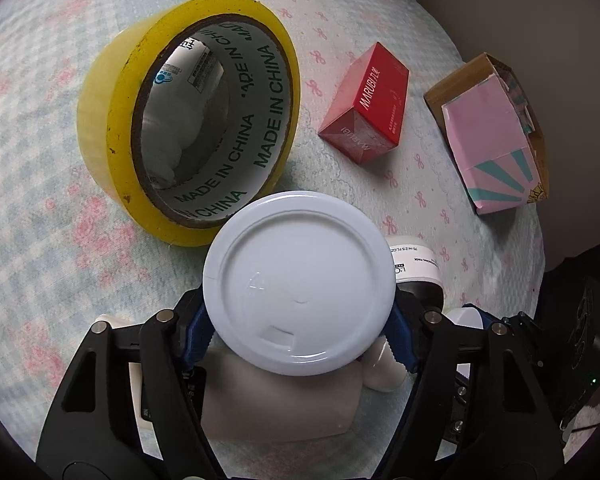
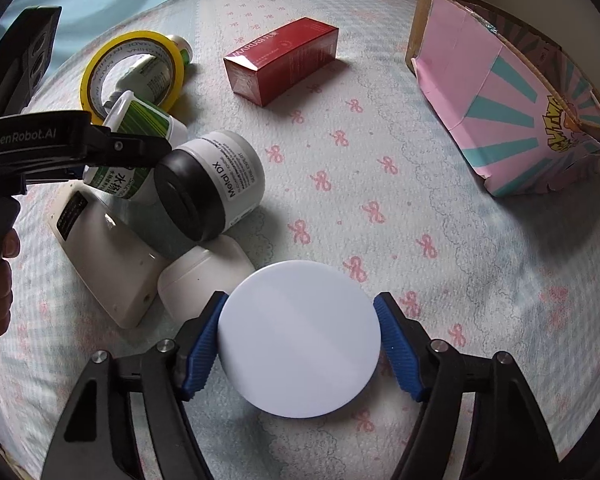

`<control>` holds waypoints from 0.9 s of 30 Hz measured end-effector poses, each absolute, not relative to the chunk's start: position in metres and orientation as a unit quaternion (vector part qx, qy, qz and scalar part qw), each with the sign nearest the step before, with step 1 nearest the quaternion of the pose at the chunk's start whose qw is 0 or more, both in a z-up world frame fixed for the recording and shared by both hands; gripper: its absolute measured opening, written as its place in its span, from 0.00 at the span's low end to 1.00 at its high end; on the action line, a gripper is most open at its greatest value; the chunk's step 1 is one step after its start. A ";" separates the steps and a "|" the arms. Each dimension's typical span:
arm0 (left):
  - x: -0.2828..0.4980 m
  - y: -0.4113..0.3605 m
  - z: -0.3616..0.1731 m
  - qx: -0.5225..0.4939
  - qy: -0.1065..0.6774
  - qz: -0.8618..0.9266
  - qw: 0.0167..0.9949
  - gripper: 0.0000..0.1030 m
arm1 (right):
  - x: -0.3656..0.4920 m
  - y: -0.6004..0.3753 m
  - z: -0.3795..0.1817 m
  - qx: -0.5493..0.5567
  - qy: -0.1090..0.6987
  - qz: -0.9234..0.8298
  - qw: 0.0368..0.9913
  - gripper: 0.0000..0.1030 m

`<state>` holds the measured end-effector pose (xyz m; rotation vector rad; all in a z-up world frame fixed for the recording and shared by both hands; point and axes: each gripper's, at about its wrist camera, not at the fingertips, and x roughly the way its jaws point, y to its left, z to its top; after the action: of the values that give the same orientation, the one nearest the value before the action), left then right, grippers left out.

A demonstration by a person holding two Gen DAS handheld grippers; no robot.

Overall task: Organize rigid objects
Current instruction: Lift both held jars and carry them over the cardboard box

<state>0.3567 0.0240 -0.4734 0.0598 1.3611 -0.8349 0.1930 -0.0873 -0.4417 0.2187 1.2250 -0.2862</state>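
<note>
Gripping a white round lid (image 1: 298, 286) by its rim, flat face up, the left tool (image 1: 298, 336) hovers above bottles; the right tool (image 2: 300, 344) clamps a white disc (image 2: 299, 338), flat on the bedspread (image 2: 380, 208).

1. My right gripper (image 2: 298, 344) has its blue pads against both sides of a white round lid (image 2: 299, 338).
2. Left of it lie a white case (image 2: 204, 276), a black-lidded jar (image 2: 210, 184) and a tape roll (image 2: 130, 70).
3. A red box (image 2: 282, 58) lies farther back, and a pink carton (image 2: 512, 104) sits at the right.
</note>
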 end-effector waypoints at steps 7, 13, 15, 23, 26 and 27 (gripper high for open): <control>0.355 0.022 -0.472 0.032 0.609 -0.368 0.702 0.66 | 0.194 -0.085 -0.441 0.095 0.574 -0.127 0.803 0.64; 0.350 0.023 -0.465 0.057 0.598 -0.359 0.715 0.66 | 0.195 -0.087 -0.439 0.101 0.575 -0.123 0.803 0.64; 0.347 0.025 -0.461 0.057 0.592 -0.355 0.721 0.66 | 0.193 -0.088 -0.437 0.103 0.574 -0.123 0.803 0.64; 0.341 0.041 -0.445 0.044 0.582 -0.345 0.735 0.66 | 0.185 -0.091 -0.429 0.110 0.570 -0.121 0.805 0.64; 0.337 0.045 -0.435 0.042 0.578 -0.342 0.740 0.66 | 0.182 -0.089 -0.419 0.110 0.566 -0.119 0.808 0.64; 0.335 0.047 -0.430 0.041 0.576 -0.341 0.742 0.66 | 0.182 -0.089 -0.414 0.109 0.564 -0.117 0.810 0.64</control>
<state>0.3354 0.0472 -0.4301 0.0902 1.2624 -0.7469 0.1819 -0.0890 -0.4141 0.2334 1.2062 -0.2504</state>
